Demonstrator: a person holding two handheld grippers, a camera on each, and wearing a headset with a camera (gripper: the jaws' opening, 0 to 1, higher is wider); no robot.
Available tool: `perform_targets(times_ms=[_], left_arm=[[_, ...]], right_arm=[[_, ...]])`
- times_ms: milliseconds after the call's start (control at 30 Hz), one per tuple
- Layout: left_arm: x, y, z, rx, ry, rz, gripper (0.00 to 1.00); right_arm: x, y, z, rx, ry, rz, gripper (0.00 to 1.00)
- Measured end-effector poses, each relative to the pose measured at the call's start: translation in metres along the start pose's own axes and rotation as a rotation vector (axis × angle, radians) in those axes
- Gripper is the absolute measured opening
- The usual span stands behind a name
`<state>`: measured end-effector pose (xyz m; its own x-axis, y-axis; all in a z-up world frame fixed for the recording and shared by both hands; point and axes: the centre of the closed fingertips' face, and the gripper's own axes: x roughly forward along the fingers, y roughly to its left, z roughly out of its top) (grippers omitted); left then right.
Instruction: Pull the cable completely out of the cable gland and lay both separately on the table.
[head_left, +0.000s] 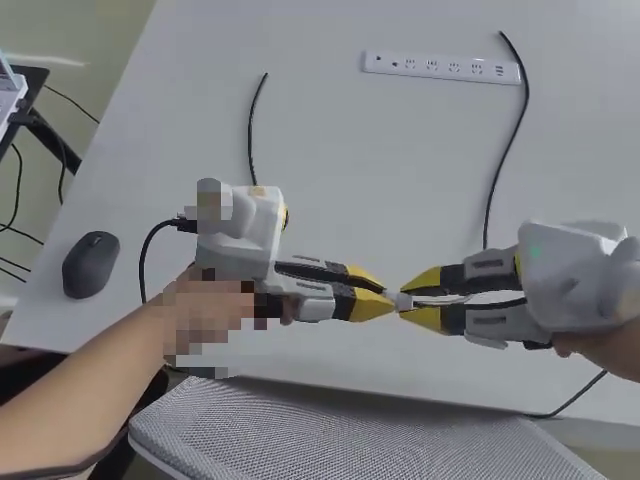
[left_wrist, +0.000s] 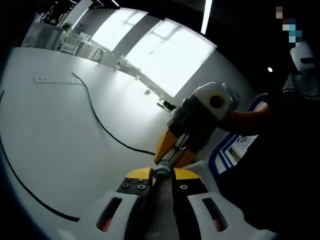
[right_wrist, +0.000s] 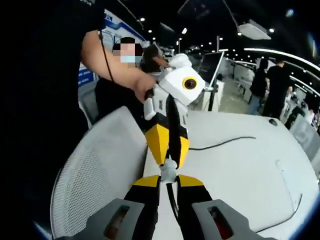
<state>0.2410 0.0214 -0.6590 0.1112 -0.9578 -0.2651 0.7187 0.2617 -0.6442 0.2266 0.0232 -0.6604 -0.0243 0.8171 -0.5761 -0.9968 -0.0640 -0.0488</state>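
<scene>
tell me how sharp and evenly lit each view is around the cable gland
Head view: soft even light on the table, cable gland slightly soft, right gripper blurred at its body. Left gripper view: windows blown out, right side dark, fisheye bends the table. Right gripper view: gland and cable fairly crisp, edges curved.

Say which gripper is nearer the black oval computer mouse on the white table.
Left. The left gripper sits right of the mouse; the right gripper lies farther right, beyond it.

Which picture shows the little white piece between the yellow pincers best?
The right gripper view: the cable gland is close and clear, with the black cable trailing from it. The left gripper view shows it dim and partly hidden; the head view shows it tiny.
</scene>
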Motion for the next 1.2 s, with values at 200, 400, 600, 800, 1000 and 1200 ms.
perform_targets(times_ms=[200, 400, 600, 800, 1000, 1200], left_arm=[[0.0003, -0.0029, 0.0002, 0.006, 0.005, 0.001, 0.15], [0.0006, -0.0041, 0.0015, 0.051, 0.003, -0.003, 0.15], [0.0004, -0.0069, 0.0022, 0.06, 0.002, -0.013, 0.16], [0.0014, -0.0078, 0.0011, 0.085, 0.006, -0.012, 0.16], [0.0017, -0.0081, -0.0007, 0.103, 0.011, -0.014, 0.16], [0.0021, -0.0071, -0.0026, 0.138, 0.032, -0.025, 0.16]], right_arm=[[-0.0009, -0.0041, -0.0036, 0.017, 0.002, -0.001, 0.07], [-0.0021, -0.0045, -0.0034, 0.056, -0.003, 0.014, 0.06], [-0.0041, -0.0016, 0.0009, 0.087, -0.029, 0.022, 0.05], [-0.0049, -0.0001, 0.0042, 0.117, -0.041, 0.024, 0.05], [-0.0041, 0.0006, 0.0054, 0.138, -0.048, 0.028, 0.05], [-0.0027, -0.0015, 0.002, 0.16, -0.048, 0.032, 0.05]])
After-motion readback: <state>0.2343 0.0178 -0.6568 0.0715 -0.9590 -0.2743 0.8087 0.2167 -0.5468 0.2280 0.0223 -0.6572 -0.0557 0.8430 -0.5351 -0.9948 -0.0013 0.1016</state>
